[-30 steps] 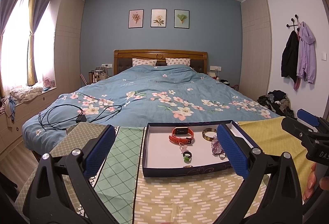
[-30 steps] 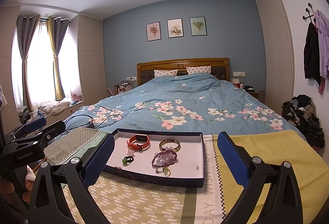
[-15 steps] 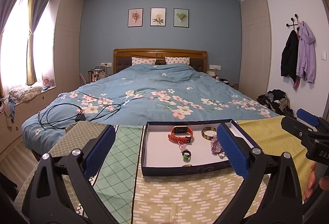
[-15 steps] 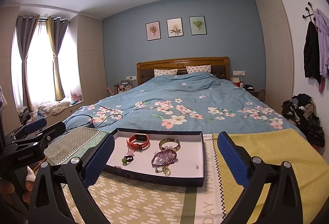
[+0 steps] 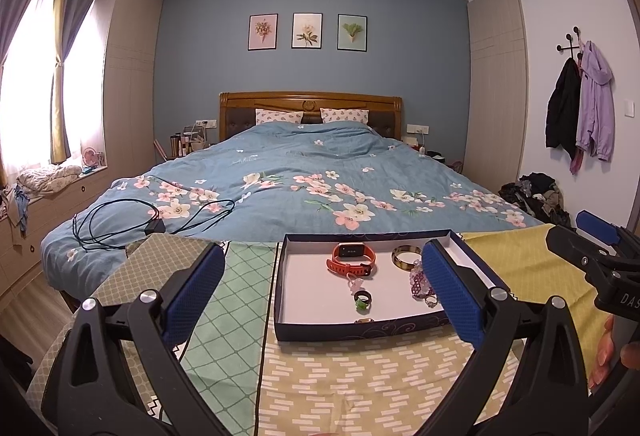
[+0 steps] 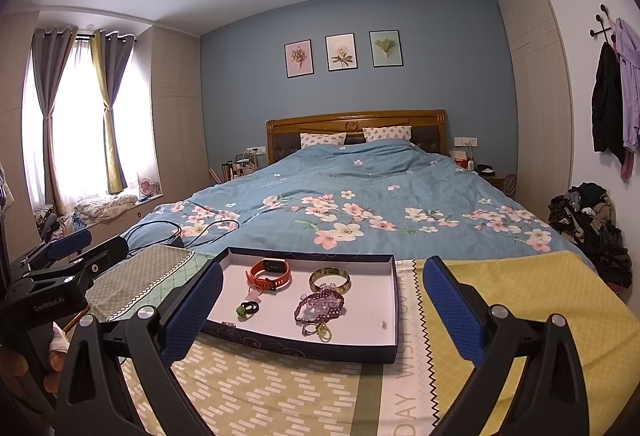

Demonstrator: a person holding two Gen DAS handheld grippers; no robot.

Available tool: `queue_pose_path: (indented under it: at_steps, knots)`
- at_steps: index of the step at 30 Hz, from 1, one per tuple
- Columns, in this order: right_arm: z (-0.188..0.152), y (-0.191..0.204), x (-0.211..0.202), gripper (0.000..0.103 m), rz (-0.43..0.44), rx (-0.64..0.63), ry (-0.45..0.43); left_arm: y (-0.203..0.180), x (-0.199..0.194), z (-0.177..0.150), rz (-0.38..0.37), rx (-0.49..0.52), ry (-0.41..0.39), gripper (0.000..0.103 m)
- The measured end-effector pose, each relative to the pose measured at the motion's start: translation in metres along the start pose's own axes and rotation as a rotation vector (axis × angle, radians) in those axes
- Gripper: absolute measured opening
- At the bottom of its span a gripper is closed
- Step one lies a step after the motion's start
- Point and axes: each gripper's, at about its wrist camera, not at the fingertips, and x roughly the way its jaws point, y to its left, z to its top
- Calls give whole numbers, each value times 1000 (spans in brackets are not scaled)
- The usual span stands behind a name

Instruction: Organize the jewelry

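Shallow navy tray (image 6: 362, 350) with a white floor lay on the patterned cloth (image 6: 280, 392) covering the counter, at the foot of the bed (image 6: 360, 196).

Contents: orange smartwatch (image 6: 270, 273) at the far left; gold bangle (image 6: 330, 279) to its right; purple beaded bracelet (image 6: 320, 308) just in front of the bangle; dark ring with a green stone (image 6: 246, 309) in front of the watch; a small ring and a yellow-green trinket (image 6: 318, 331) nearest the front wall, too small to identify further. A small pale charm sat beside the watch strap, indistinct.

Hidden or cut off: in the left wrist view the right blue pad covered part of the beaded bracelet (image 5: 420, 282) and the tray's right-hand floor; a small item at the front wall (image 5: 364, 321) showed only its top edge. In the right wrist view the left blue pad covered the tray's near left corner.

Left hand-held gripper (image 5: 322, 300): jaws spread wide, holding nothing, short of the tray (image 5: 360, 334).

Right hand-held gripper (image 6: 320, 312): jaws likewise spread wide, empty, touching nothing, with the tray framed between its pads.

A hand (image 5: 604, 352) showed only partly at the left view's right edge.
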Motion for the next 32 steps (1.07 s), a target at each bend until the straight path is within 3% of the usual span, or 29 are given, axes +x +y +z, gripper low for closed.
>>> queue_pose_path:
  at_steps: [26,29,32]
  knots:
    - [-5,-7,3,97,-17,-8,33,3,-1,-3,-2,12,37,97]
    - [-7,-22,10,97,-48,-12,83,8,6,-4,14,10,78,97]
    - [-16,-56,31,97,-130,-10,209,21,14,-7,31,5,118,97]
